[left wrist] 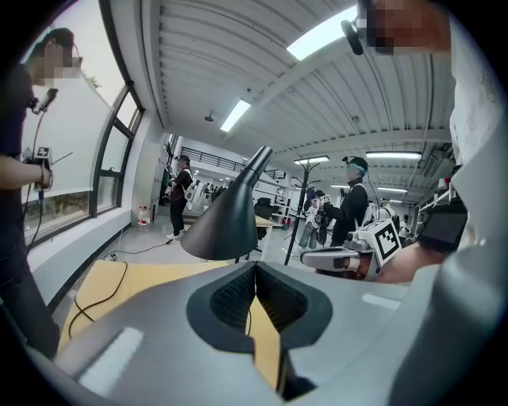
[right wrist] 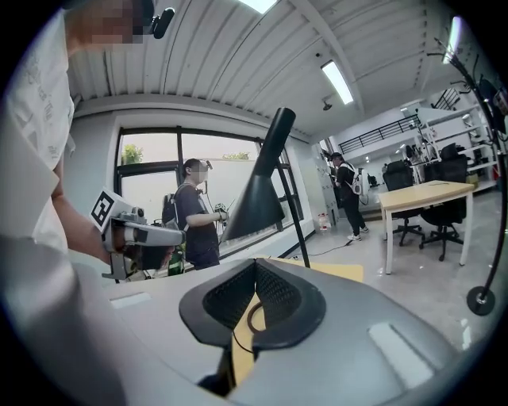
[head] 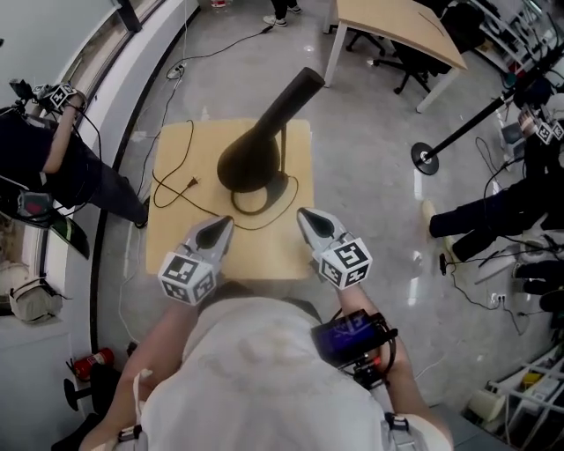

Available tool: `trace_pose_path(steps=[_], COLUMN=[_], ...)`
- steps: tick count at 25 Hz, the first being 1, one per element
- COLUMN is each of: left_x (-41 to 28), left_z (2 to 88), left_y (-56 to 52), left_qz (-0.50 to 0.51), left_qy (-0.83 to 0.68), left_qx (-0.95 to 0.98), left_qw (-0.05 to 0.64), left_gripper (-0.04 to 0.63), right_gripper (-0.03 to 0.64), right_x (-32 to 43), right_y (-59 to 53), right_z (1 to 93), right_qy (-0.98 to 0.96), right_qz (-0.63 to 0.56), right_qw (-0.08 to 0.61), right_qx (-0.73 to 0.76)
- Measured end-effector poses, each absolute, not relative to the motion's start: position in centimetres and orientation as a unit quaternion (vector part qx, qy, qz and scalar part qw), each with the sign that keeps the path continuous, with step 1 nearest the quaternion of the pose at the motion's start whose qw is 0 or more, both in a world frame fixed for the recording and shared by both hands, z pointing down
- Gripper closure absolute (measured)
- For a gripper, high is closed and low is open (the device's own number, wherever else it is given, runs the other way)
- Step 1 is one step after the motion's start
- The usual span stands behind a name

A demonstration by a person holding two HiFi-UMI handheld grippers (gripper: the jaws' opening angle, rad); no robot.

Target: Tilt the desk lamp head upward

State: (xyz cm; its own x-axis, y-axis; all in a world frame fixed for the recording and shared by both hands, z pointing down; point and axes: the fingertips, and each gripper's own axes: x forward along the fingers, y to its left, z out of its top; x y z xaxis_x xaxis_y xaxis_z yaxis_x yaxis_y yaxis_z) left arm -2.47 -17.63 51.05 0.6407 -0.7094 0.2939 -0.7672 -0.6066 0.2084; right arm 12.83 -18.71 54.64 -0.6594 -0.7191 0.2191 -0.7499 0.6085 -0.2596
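A black desk lamp stands on a small wooden table (head: 181,150); its cone-shaped head (head: 264,136) points down toward me, over the round base (head: 256,195). My left gripper (head: 222,224) hovers over the table's near left, shut and empty. My right gripper (head: 305,216) hovers over the near right, also shut and empty. Both tips sit just short of the lamp base, not touching it. In the left gripper view the lamp head (left wrist: 225,218) rises beyond the closed jaws (left wrist: 255,273). The right gripper view shows the lamp head (right wrist: 260,194) on its slanted stem (right wrist: 292,202) above the closed jaws (right wrist: 255,273).
The lamp's black cord (head: 176,189) loops across the table's left half. A person (head: 62,163) stands left of the table, another sits at the right (head: 502,211). A stand with a round base (head: 426,158) is on the floor to the right, a desk (head: 401,26) behind.
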Motion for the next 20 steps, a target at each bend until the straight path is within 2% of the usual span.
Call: trace_pose_path(steps=[14, 20], left_x=[-5.0, -5.7], left_z=[53.1, 53.2], left_y=[-20.2, -21.4], left_qz=[0.083, 0.07], left_qy=[-0.39, -0.38], left_qx=[0.897, 0.899], left_qw=[0.191, 0.207], left_gripper=[0.591, 0.544], right_gripper=[0.603, 0.603], right_x=[13.5, 13.8], right_y=[-21.3, -22.0], right_z=[51.8, 50.0], right_qy=[-0.887, -0.887], right_qz=[0.121, 0.079], right_qw=[0.107, 0.147], right_qx=[0.433, 0.431])
